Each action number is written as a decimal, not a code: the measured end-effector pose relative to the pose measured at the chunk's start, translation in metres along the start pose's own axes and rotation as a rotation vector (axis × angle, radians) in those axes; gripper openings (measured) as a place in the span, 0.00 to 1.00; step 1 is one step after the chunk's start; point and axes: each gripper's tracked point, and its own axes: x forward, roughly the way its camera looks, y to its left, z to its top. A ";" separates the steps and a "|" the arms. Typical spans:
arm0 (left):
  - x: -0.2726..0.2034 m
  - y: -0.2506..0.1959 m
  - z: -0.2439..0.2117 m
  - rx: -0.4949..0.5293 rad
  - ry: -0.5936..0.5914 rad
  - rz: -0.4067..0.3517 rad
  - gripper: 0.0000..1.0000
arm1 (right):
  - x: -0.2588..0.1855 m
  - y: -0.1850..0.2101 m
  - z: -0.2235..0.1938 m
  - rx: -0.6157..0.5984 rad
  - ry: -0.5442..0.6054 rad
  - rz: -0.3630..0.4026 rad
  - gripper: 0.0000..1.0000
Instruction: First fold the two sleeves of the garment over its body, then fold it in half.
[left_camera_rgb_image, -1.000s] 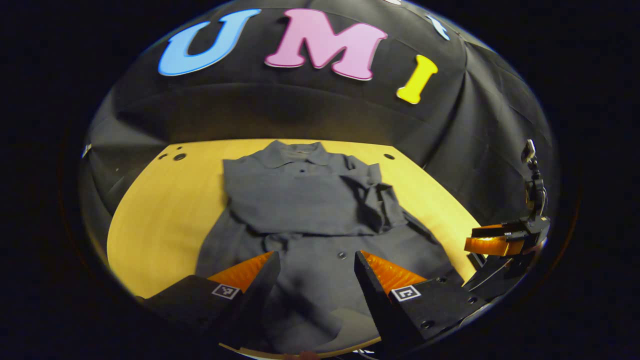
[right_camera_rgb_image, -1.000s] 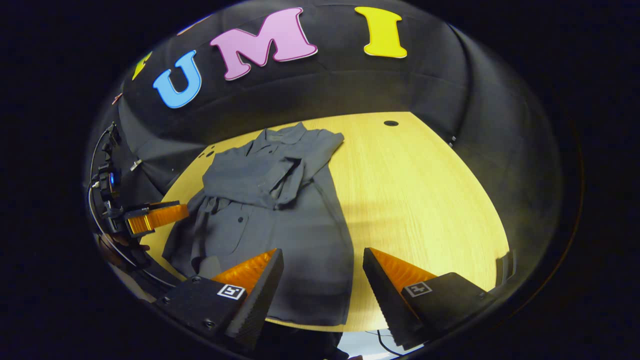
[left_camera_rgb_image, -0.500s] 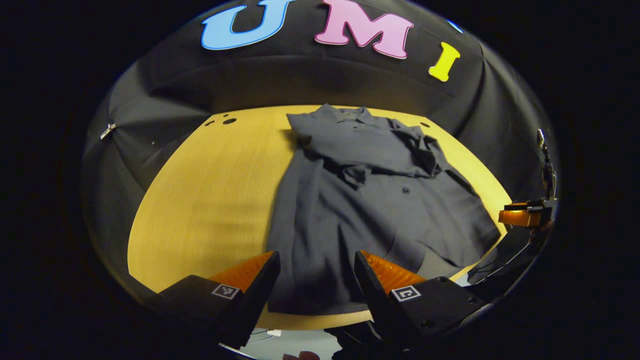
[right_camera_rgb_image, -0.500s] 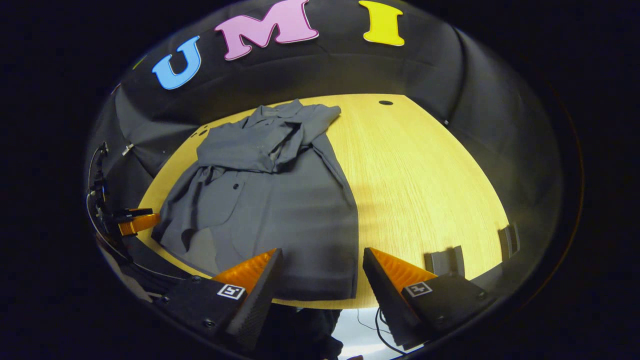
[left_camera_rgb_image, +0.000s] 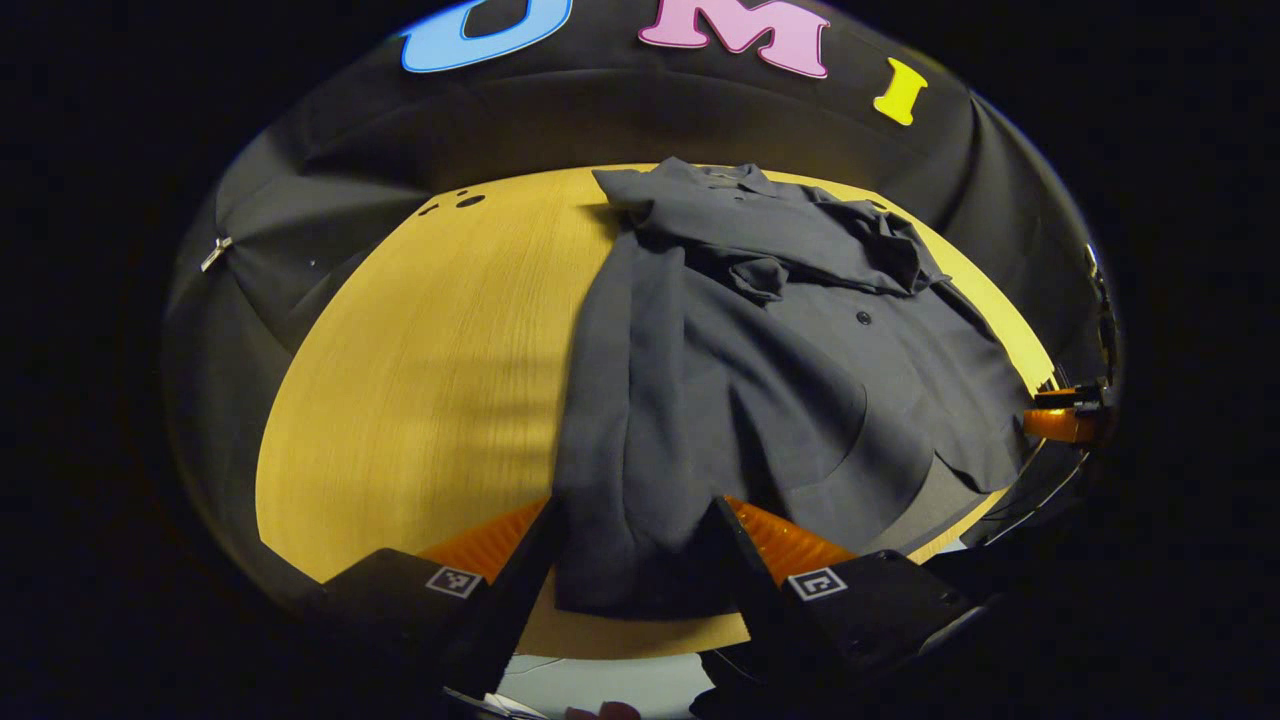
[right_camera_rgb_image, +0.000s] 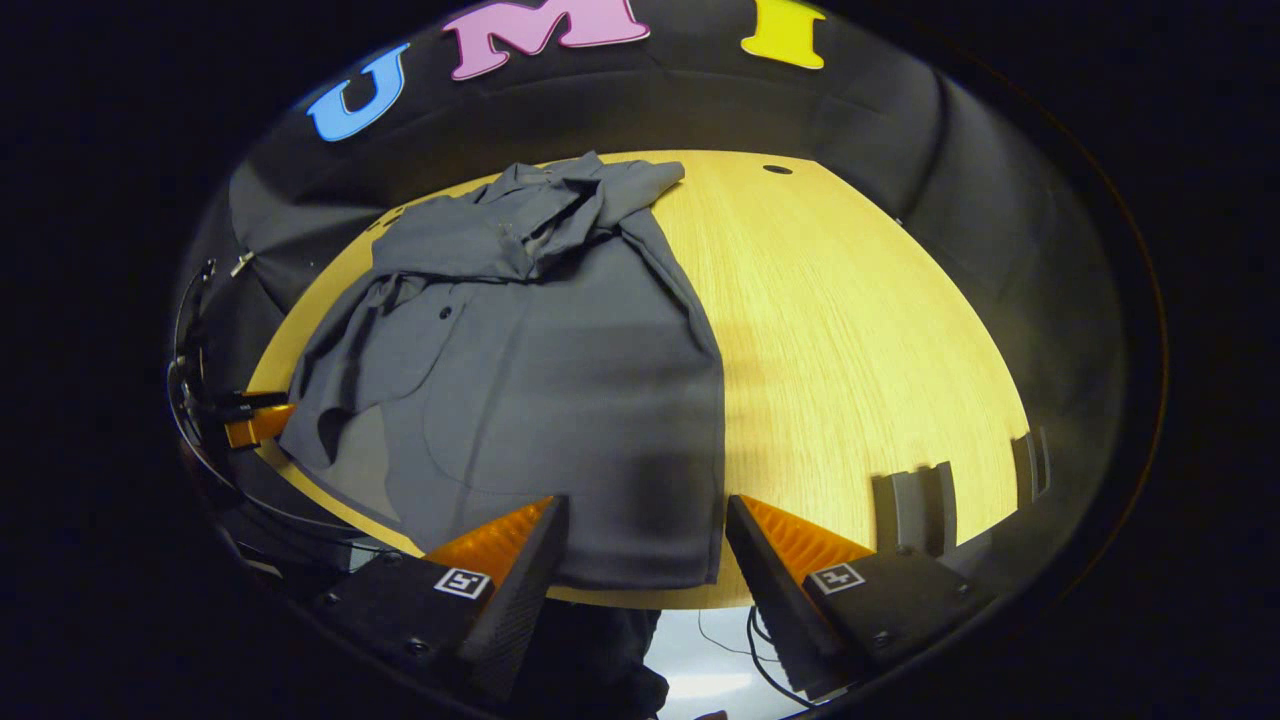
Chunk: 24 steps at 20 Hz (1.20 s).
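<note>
Shirt lies flat on the table, sleeves folded. We keep both grippers spread, straddle its near hem corners, then clamp evenly before lifting.

Yellow wooden table, two grey slotted stands near its edge

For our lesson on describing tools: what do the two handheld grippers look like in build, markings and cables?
The left gripper and the right gripper each have two wedge-shaped fingers with ribbed inner faces, tapering forward from black blocky mounts. Each mount carries a small square black-and-white marker and screw heads. Thin cables loop beside the left gripper in the right gripper view.
</note>
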 end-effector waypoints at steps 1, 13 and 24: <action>0.003 0.000 -0.001 0.005 0.006 0.002 0.95 | -0.001 0.000 0.006 -0.024 -0.027 -0.020 0.99; 0.001 -0.028 0.003 -0.039 0.094 -0.151 0.06 | 0.014 0.033 0.013 -0.124 0.029 0.085 0.06; -0.081 -0.047 0.021 -0.171 0.093 -0.296 0.06 | -0.045 0.031 0.077 0.030 -0.089 0.187 0.05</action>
